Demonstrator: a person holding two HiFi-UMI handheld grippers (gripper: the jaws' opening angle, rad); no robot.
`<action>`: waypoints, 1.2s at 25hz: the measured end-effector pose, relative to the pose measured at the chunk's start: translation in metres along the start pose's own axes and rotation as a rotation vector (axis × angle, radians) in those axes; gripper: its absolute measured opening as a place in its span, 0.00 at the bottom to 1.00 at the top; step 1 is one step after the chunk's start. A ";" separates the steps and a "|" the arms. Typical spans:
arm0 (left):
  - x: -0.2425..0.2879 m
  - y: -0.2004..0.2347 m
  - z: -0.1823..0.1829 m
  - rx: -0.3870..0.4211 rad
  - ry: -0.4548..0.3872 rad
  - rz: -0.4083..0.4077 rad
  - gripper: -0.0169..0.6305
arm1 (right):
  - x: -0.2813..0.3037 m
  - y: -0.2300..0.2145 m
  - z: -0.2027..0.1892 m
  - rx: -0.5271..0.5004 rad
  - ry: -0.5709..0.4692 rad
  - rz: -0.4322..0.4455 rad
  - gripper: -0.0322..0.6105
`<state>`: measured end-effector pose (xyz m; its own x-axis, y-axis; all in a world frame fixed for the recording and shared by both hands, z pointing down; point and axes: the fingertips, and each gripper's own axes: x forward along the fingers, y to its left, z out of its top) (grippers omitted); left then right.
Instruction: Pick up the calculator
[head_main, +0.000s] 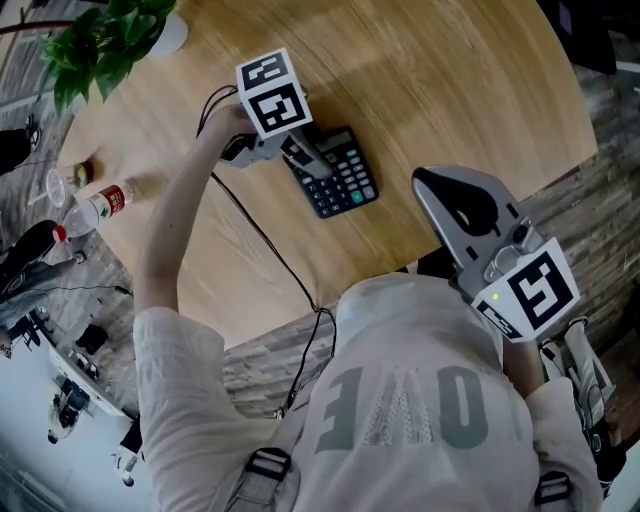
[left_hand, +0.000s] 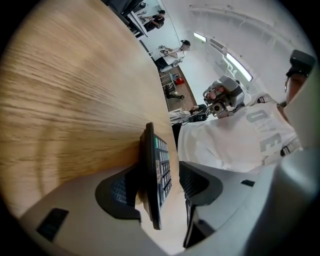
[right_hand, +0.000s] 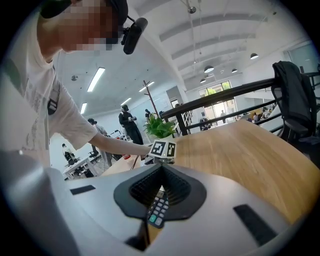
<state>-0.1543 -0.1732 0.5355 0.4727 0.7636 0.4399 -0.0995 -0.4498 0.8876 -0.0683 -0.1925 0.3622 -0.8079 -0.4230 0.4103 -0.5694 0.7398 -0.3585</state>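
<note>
A black calculator (head_main: 345, 182) with grey and green keys lies on the round wooden table (head_main: 450, 90). My left gripper (head_main: 312, 158) reaches over its near end. In the left gripper view the calculator (left_hand: 151, 145) stands edge-on between the jaws of the left gripper (left_hand: 162, 182). One pad lies close against the calculator's underside, and the other stands apart from the keys, so the jaws are open. My right gripper (head_main: 440, 190) hangs over the table's near edge by my body, its pads together. In the right gripper view, the calculator (right_hand: 157, 210) shows past the right gripper (right_hand: 160, 172).
A potted plant (head_main: 100, 40) stands at the table's far left. A plastic bottle (head_main: 95, 208) lies at the left rim. A black cable (head_main: 270, 250) runs from the left gripper down across the table. A dark chair (right_hand: 295, 100) stands beyond the table, and people stand in the background.
</note>
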 end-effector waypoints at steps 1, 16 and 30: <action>0.000 0.001 0.000 0.003 0.009 0.010 0.41 | 0.001 0.001 0.000 -0.001 0.000 0.000 0.08; 0.001 0.014 -0.001 0.075 0.087 0.171 0.21 | -0.010 0.005 0.003 -0.041 -0.025 -0.005 0.08; -0.039 -0.037 0.028 0.184 -0.291 0.492 0.20 | -0.058 0.030 0.016 -0.114 -0.125 0.061 0.08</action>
<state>-0.1442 -0.1995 0.4811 0.6324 0.2989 0.7147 -0.2264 -0.8110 0.5395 -0.0409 -0.1545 0.3142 -0.8572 -0.4317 0.2808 -0.5033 0.8178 -0.2791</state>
